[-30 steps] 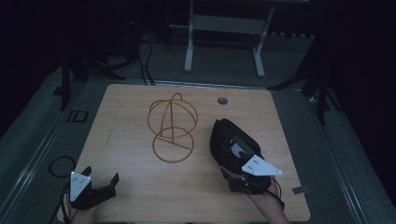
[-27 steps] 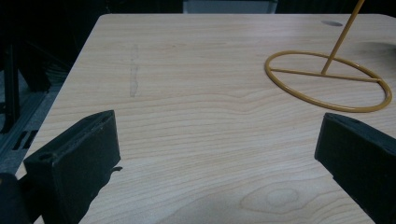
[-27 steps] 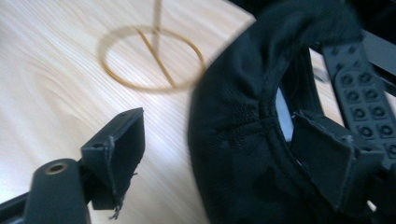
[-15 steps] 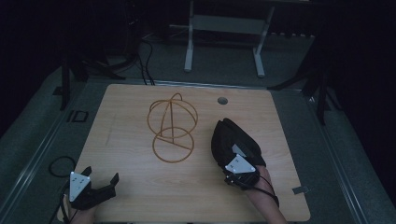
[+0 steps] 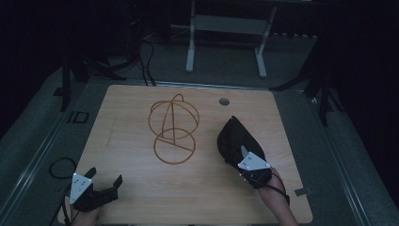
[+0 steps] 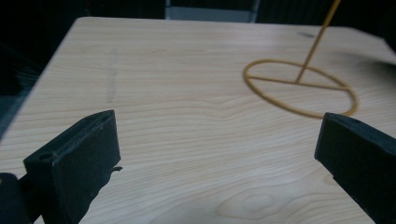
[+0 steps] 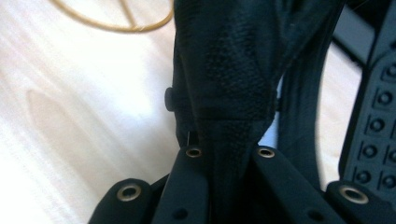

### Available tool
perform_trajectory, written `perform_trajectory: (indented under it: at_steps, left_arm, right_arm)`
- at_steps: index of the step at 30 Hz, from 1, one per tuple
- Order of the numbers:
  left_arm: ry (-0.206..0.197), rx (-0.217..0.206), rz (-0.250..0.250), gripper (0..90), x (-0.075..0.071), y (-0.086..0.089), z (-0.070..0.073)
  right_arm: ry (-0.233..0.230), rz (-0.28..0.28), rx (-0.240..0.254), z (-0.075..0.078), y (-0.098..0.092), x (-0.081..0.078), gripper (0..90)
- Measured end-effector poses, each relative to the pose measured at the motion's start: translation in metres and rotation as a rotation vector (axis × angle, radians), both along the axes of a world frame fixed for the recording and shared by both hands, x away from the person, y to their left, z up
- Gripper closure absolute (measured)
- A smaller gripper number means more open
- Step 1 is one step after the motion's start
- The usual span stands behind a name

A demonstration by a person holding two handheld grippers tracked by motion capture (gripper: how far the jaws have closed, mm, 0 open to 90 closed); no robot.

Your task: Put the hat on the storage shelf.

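A black cap (image 5: pixel 233 139) lies on the right half of the wooden table (image 5: pixel 127 117). My right gripper (image 5: pixel 241 159) sits at its near edge; its jaws have just been closing and now pinch a fold of the cap's fabric. In the right gripper view the black cloth (image 7: pixel 229 60) rises from between the shut right gripper (image 7: pixel 229 154). A gold wire stand (image 5: pixel 173 122) with a ring base stands mid-table, left of the cap. My left gripper (image 5: pixel 106 176) rests open at the near left corner; in the left gripper view the left gripper (image 6: pixel 215 140) holds nothing, with the stand's base (image 6: pixel 299 83) ahead.
A round grommet hole (image 5: pixel 224 101) sits near the table's far edge. A metal frame (image 5: pixel 226 28) stands on the dark floor beyond the table. Cables (image 5: pixel 59 165) trail off the near left corner.
My right gripper has shifted forward and a little down onto the cap's near edge, and its jaws have closed on the fabric. The left gripper has stayed put.
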State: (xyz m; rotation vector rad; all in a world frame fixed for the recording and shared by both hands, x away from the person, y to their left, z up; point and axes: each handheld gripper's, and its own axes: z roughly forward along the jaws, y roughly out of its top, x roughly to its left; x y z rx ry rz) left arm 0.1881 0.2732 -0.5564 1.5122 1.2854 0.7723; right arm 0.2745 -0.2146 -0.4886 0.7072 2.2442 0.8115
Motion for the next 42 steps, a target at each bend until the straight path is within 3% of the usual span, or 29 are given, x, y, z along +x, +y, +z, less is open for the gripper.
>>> perform_trajectory:
  at_steps: [4, 5, 10, 15, 18, 23, 31, 35, 37, 40, 42]
  left_arm:
    - [0.071, -0.002, -0.065, 0.6, 0.001, -0.007, 0.004]
    - [0.078, 0.014, -0.070, 0.6, 0.000, -0.010, 0.006]
    - [0.066, 0.041, -0.165, 0.5, -0.002, -0.026, 0.016]
    - [0.074, 0.033, -0.264, 0.6, 0.001, -0.042, 0.027]
    - [0.075, 0.052, -0.316, 0.6, 0.002, -0.052, 0.036]
    - [0.034, 0.053, -0.373, 4.1, 0.006, -0.061, 0.054]
    - [-0.012, 0.100, -0.447, 6.2, 0.017, -0.076, 0.084]
    - [-0.034, 0.120, -0.517, 6.5, 0.025, -0.091, 0.106]
    - [-0.036, 0.117, -0.528, 8.4, 0.025, -0.094, 0.109]
    - [-0.058, 0.136, -0.609, 11.5, 0.026, -0.111, 0.126]
    - [-0.074, 0.156, -0.634, 11.5, 0.026, -0.122, 0.133]
  right_arm:
    - [-0.049, -0.015, 0.030, 0.018, -0.011, 0.000, 89.7]
    - [-0.055, -0.018, 0.037, 0.022, -0.012, 0.000, 89.7]
    - [-0.086, -0.010, 0.069, 0.044, -0.024, -0.003, 89.7]
    - [-0.072, 0.047, 0.114, 0.062, -0.030, -0.008, 89.7]
    - [-0.057, 0.091, 0.125, 0.072, -0.032, -0.012, 89.7]
    - [-0.039, 0.166, 0.106, 0.082, -0.027, -0.021, 89.7]
    - [-0.025, 0.256, 0.109, 0.089, -0.016, -0.033, 89.7]
    - [-0.021, 0.312, 0.100, 0.094, -0.007, -0.041, 89.7]
    - [-0.015, 0.330, 0.099, 0.095, -0.005, -0.043, 89.6]
    - [-0.005, 0.365, 0.111, 0.097, 0.002, -0.049, 89.7]
    - [-0.003, 0.387, 0.101, 0.097, 0.007, -0.052, 89.6]
